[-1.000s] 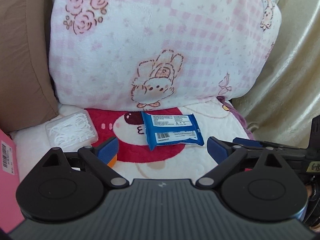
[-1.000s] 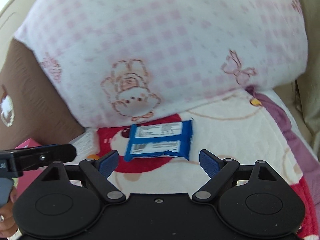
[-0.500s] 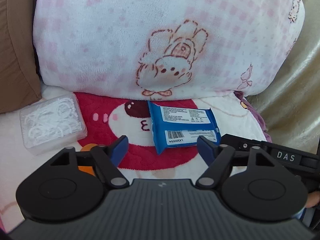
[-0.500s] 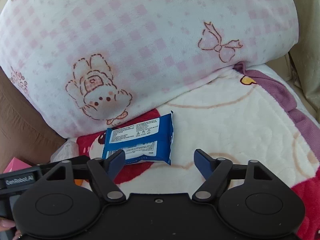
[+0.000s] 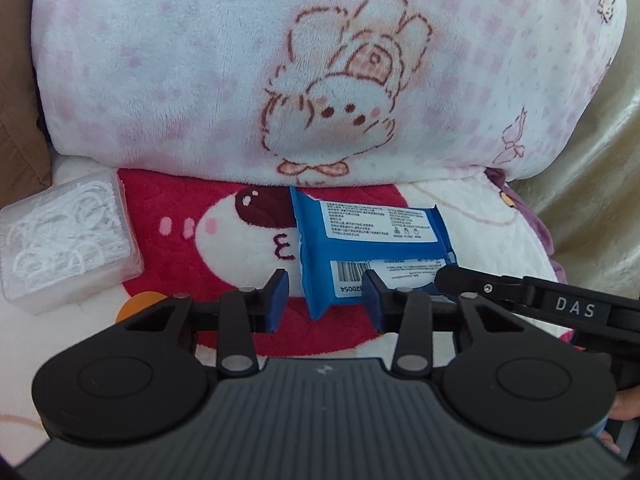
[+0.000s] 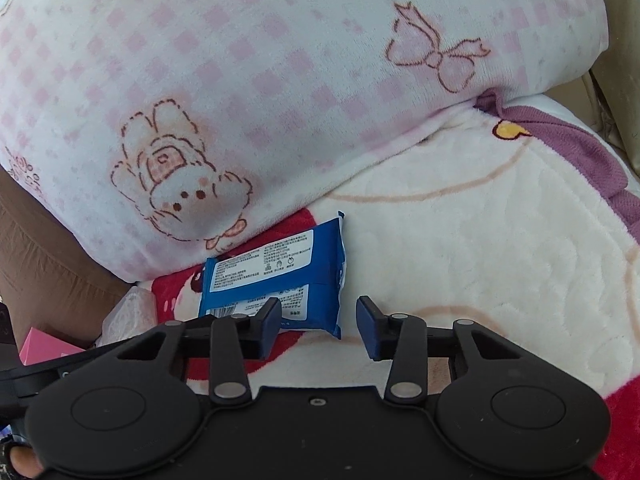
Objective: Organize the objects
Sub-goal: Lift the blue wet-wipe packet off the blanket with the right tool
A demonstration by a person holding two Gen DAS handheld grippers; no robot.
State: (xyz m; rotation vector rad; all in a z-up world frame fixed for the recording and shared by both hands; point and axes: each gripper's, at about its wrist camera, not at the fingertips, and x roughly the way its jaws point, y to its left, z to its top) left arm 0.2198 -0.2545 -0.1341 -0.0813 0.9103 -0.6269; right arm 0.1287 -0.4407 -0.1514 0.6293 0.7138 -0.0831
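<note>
A blue pack of wipes [image 5: 372,248] lies label up on the fleece blanket [image 5: 240,236], right at the foot of a big pillow. My left gripper [image 5: 326,300] hovers at its near left corner, which sits between the closing jaws; the pads do not press on it. In the right wrist view the same pack [image 6: 276,276] has its near right corner between the fingers of my right gripper [image 6: 319,320], whose jaws are also closing without a grip. The right gripper's black body [image 5: 560,304] reaches in from the right in the left wrist view.
A clear box of white floss picks [image 5: 68,240] sits left of the pack. The pink-checked pillow [image 5: 320,60] blocks the far side. A brown cushion [image 5: 16,80] is at the left and beige fabric [image 5: 600,160] at the right. A pink box [image 6: 44,348] lies at lower left.
Both grippers came down and closer to the blue pack, which now reaches between their fingers. Both pairs of jaws narrowed from wide open.
</note>
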